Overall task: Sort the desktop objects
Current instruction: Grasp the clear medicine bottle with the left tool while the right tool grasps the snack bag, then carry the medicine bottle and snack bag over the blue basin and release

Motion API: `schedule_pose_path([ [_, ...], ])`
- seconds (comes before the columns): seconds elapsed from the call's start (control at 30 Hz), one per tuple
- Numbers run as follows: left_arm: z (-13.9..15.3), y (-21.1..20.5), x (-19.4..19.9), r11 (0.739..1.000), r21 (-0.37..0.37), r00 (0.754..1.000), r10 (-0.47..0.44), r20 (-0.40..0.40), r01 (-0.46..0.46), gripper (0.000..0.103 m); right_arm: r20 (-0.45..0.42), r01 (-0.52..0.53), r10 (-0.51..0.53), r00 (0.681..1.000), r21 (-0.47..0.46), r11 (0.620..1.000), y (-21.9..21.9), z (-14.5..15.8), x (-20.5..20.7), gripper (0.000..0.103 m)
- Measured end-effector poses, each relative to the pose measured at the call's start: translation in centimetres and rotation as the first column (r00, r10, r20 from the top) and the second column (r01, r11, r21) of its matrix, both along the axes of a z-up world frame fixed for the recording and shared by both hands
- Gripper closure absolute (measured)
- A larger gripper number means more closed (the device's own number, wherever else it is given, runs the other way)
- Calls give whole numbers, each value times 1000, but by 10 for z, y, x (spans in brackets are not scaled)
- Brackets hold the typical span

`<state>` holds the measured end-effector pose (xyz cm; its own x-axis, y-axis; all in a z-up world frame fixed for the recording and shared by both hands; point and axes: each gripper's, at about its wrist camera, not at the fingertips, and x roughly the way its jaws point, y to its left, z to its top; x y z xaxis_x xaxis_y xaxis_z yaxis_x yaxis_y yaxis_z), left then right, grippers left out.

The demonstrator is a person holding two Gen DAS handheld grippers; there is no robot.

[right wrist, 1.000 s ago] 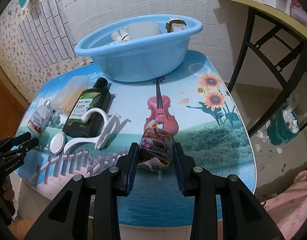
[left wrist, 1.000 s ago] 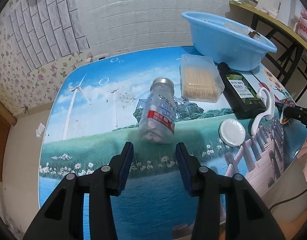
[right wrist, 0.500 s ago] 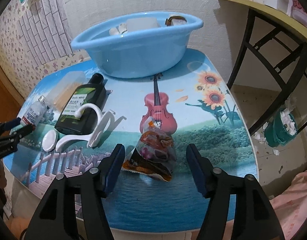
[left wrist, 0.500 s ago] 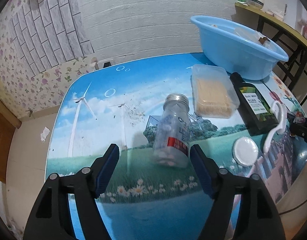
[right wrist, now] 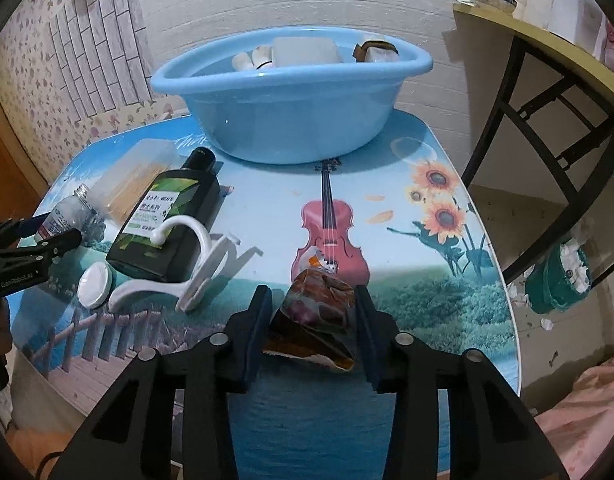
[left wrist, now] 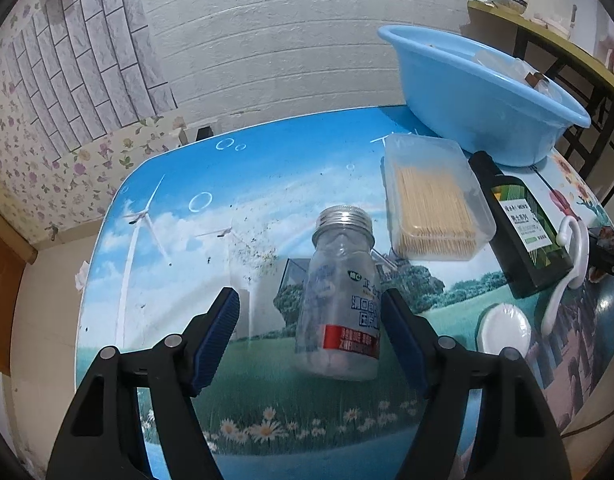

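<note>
One blue basin (right wrist: 291, 92) stands at the far edge of the surface (right wrist: 407, 240); what it holds is half hidden by its rim. Just before the basin lie one clear box of toothpicks (left wrist: 435, 200) and one dark bottle (right wrist: 167, 224), a white hook (right wrist: 179, 272) across the bottle. Beside the hook lies one white lid (right wrist: 94, 283).

The left claw (left wrist: 311, 340) is closing, the pill bottle (left wrist: 341, 300) between its jaws, its left pad clear. The right claw (right wrist: 313, 332) is closing around one snack packet (right wrist: 319, 316), small gaps showing.
</note>
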<state>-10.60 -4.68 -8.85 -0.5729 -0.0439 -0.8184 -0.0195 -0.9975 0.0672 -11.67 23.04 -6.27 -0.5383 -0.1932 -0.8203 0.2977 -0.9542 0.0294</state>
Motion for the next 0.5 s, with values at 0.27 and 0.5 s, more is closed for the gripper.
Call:
schedule_pose_path([
  [0.27,2,0,-4,998,42,999,-40,-3,40,64,2,0,0,1000,-19,1000,0,4,-3,68],
  [0.5,23,1,1,999,44,998,-26,-55,29,64,-23,7,-8,1000,-47,999,3,25,-4,69],
])
